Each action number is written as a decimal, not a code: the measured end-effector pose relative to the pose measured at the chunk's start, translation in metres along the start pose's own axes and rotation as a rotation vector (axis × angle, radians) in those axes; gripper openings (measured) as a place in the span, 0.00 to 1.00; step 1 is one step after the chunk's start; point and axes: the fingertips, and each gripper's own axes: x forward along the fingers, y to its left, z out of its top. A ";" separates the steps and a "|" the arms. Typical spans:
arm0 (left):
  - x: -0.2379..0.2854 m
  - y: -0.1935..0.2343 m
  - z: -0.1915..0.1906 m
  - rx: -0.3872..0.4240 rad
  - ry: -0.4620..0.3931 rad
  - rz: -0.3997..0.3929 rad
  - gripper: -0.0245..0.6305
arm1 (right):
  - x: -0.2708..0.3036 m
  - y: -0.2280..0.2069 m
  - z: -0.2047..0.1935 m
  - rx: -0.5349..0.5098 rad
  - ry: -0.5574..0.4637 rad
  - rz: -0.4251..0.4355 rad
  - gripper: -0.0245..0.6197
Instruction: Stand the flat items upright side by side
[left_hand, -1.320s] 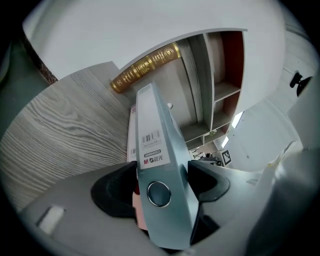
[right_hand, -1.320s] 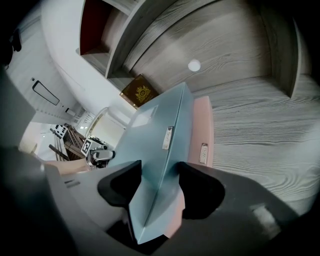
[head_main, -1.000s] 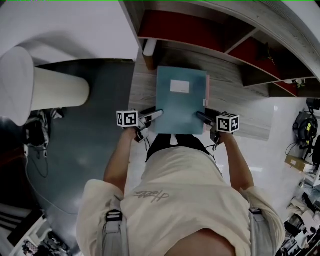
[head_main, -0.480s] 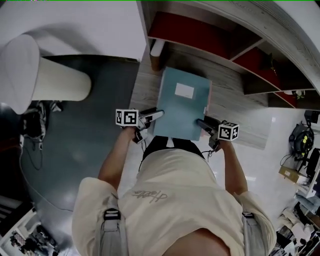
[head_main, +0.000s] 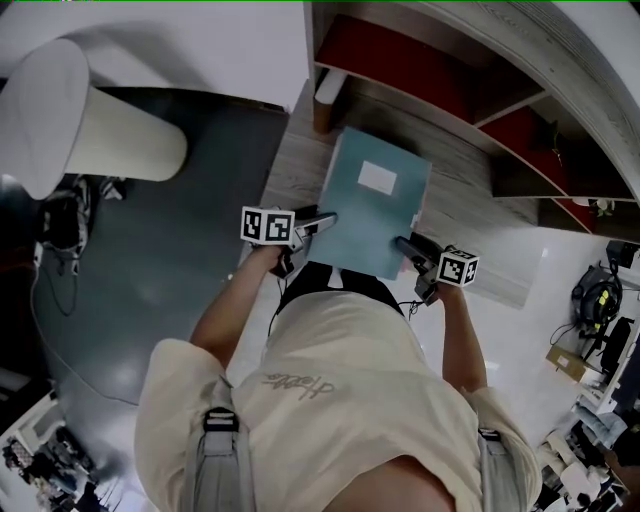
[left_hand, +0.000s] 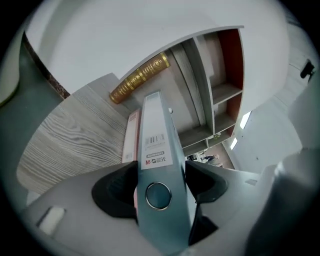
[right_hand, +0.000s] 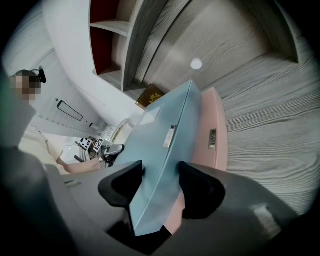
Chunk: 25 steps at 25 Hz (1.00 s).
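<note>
Flat teal binder (head_main: 375, 205) turned clockwise — L claw (head_main: 325, 220), just easing, & R claw (head_main: 403, 243) pinch it, over woodgrain desk (head_main: 455, 215).

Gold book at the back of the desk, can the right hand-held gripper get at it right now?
Probably not. The right hand-held gripper is shut on the blue binder, which juts out ahead of it toward the gold book, so its jaws aren't free.

The blue file (left_hand: 167, 215) carries a white spine sticker (left_hand: 155, 145) with a barcode and, under it, the red brand M&G followed by small Chinese characters. The gold roll (left_hand: 140, 77) bears embossed lettering, which is illegible. The script word on the person's shirt (head_main: 300, 420) cannot be made out.
</note>
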 end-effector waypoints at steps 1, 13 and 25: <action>0.000 -0.001 0.001 -0.007 0.000 -0.007 0.51 | 0.000 0.000 0.000 0.002 -0.006 0.003 0.39; -0.016 -0.067 0.012 -0.246 0.021 -0.400 0.57 | -0.008 0.003 -0.006 0.044 -0.016 0.086 0.40; 0.009 -0.049 -0.014 -0.073 0.174 -0.136 0.47 | 0.005 0.013 -0.009 0.030 -0.007 0.109 0.42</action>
